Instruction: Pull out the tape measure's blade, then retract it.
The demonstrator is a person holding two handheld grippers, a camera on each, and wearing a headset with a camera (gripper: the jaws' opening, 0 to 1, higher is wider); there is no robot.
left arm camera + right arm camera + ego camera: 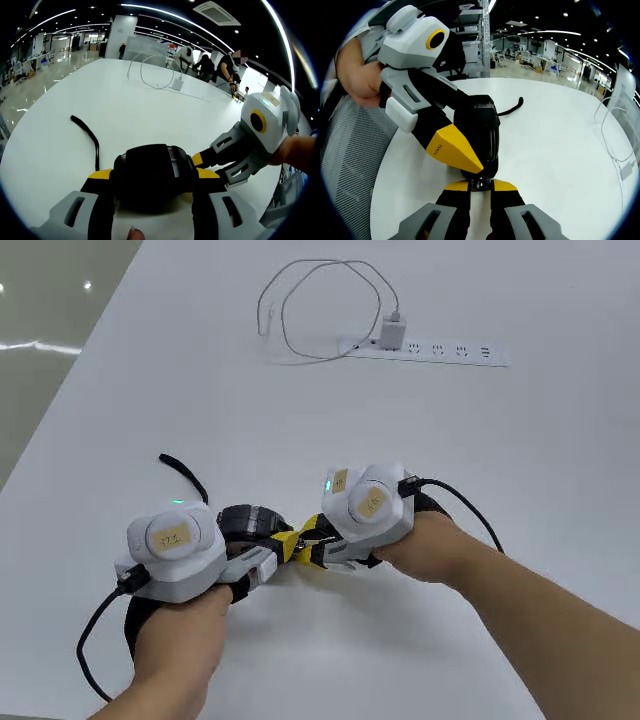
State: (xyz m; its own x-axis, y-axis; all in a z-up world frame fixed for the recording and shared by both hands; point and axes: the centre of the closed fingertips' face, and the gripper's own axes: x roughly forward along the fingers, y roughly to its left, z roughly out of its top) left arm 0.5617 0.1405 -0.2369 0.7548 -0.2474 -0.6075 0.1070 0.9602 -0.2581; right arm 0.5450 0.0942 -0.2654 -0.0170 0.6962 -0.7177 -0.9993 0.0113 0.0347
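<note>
- Your right claw (481,189) was closed to a narrow slit. Its yellow tips looked pinched on the small blade tab (481,183) at the mouth of the case. I could make out no length of blade drawn out yet.
- Directly ahead of those tips, and touching them, stood the black tape measure (481,127), on edge, with a flat face to either side of the claw's line.
- The slot faced your right claw head-on, so the blade's long axis lay along that claw's own axis. By my judgement, the pull needed to go straight back toward your right hand, with no sideways swing.
- Your left claw (152,181) reached in from the left of the right claw's line. Its jaws were spread about as wide as the case and pressed against both faces, gripping the body.
- One of the left claw's yellow tips lay just beside your right claw's tips. The two could foul each other at the start of the pull, though that is only a guess.
- Your right claw was the nearer one to the tab, and your left served as the anchor.
- Beyond the case, a black strap (86,131) trailed loose across the white table (200,390).
- Well past both claws lay a power strip (440,350) with a looped cable (300,310), far clear of the pulling line.
</note>
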